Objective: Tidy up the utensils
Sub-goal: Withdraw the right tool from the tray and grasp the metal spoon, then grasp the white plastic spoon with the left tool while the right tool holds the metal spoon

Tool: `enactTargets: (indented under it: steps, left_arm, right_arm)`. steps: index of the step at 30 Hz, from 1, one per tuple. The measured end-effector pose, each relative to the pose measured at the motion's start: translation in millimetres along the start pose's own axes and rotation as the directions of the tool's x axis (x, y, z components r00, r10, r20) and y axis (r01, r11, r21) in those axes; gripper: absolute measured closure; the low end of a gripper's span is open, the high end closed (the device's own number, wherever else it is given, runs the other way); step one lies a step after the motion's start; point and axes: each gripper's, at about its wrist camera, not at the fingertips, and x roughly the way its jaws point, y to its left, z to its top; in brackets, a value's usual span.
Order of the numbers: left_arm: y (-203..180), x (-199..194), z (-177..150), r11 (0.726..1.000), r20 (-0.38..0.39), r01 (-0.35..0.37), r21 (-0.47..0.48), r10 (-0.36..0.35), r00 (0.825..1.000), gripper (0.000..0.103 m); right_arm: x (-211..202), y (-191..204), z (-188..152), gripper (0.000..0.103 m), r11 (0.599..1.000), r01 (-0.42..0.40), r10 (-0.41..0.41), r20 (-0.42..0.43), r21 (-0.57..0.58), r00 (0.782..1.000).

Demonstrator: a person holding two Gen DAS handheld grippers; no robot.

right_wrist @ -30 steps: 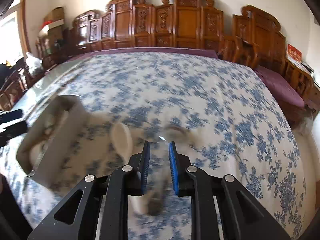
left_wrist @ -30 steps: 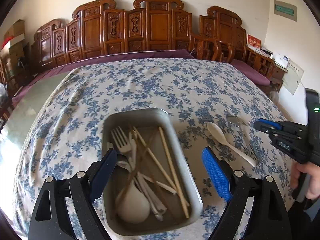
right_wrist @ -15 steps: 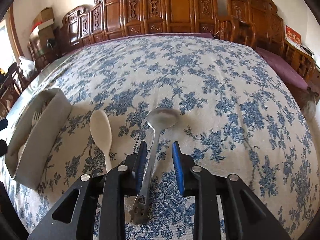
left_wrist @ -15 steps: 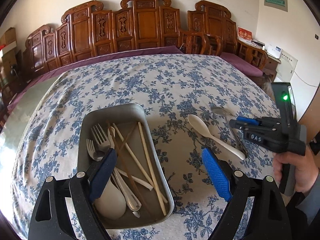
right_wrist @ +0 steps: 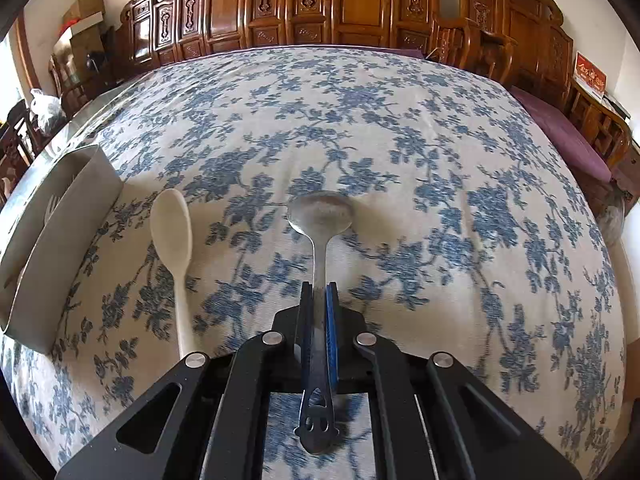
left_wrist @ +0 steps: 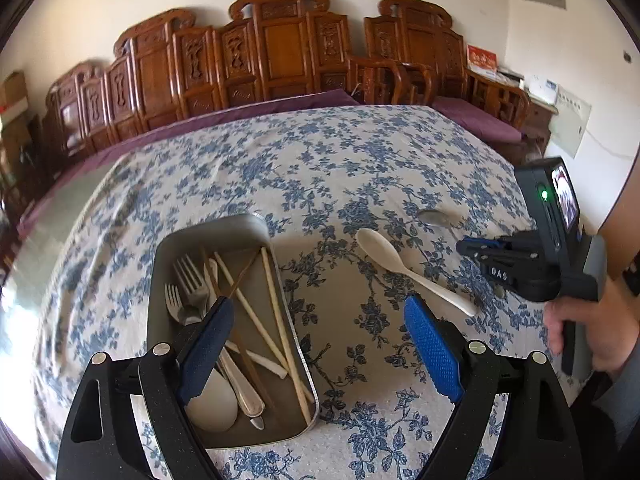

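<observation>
My right gripper [right_wrist: 319,294] is shut on the handle of a metal spoon [right_wrist: 320,216], whose bowl lies on the floral tablecloth ahead. A white spoon [right_wrist: 173,236] lies on the cloth just left of it. In the left wrist view the right gripper [left_wrist: 474,247] sits over the metal spoon [left_wrist: 434,218], beside the white spoon [left_wrist: 384,254]. A grey metal tray [left_wrist: 256,226] holds forks, chopsticks and spoons. My left gripper [left_wrist: 316,340] is open and empty above the tray's right rim.
The tray [right_wrist: 60,216] stands at the left edge of the right wrist view. Carved wooden chairs [left_wrist: 280,48] line the table's far side. The floral tablecloth [right_wrist: 360,120] stretches far and right of the spoons.
My right gripper has closed on the metal spoon's handle, which earlier lay between its open fingers. My left gripper has drifted so the tray sits further left.
</observation>
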Motion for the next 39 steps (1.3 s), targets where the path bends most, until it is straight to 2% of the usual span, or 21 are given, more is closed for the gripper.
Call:
enactTargets:
  steps: [6,21,28,29,32,34,35,37,39]
  left_arm:
    - [-21,13,6,1.0,-0.019,0.028,0.002,-0.028,0.999,0.02]
    - [-70,96,20,0.995,-0.156,0.094,-0.023,-0.097,0.983,0.021]
    - [-84,126,16,0.996,-0.221,0.091,-0.015,-0.092,0.971,0.043]
    - [-85,127,15,0.996,-0.219,0.085,-0.012,-0.085,0.972,0.043]
    - [-86,126,14,0.997,-0.217,0.072,0.009,-0.068,0.974,0.053]
    - [-84,122,12,0.997,-0.221,0.074,0.013,-0.069,0.973,0.067]
    - [-82,121,11,0.997,-0.224,0.075,0.013,-0.07,0.972,0.07]
    - [-76,118,9,0.998,-0.23,0.07,0.007,-0.067,0.971,0.085]
    - [-71,117,7,0.998,-0.233,0.069,0.002,-0.066,0.97,0.093]
  right_arm:
    - [-12,-16,-1,0.096,1.0,-0.004,0.003,0.026,0.019,1.0]
    - [-27,-46,-4,0.096,0.996,-0.038,0.033,0.061,0.081,0.998]
    - [-28,-46,-2,0.095,0.994,-0.06,0.054,0.07,0.091,0.996]
    - [-28,-47,-2,0.096,0.994,-0.062,0.056,0.07,0.092,0.996]
    - [-29,-47,-2,0.095,0.993,-0.067,0.06,0.072,0.097,0.996]
    - [-30,-47,-2,0.095,0.993,-0.068,0.061,0.074,0.095,0.995]
    - [-30,-46,-2,0.095,0.993,-0.069,0.062,0.075,0.094,0.995]
    - [-31,-45,-2,0.095,0.993,-0.07,0.063,0.076,0.091,0.995]
    - [-31,-42,-2,0.095,0.994,-0.07,0.064,0.076,0.086,0.995]
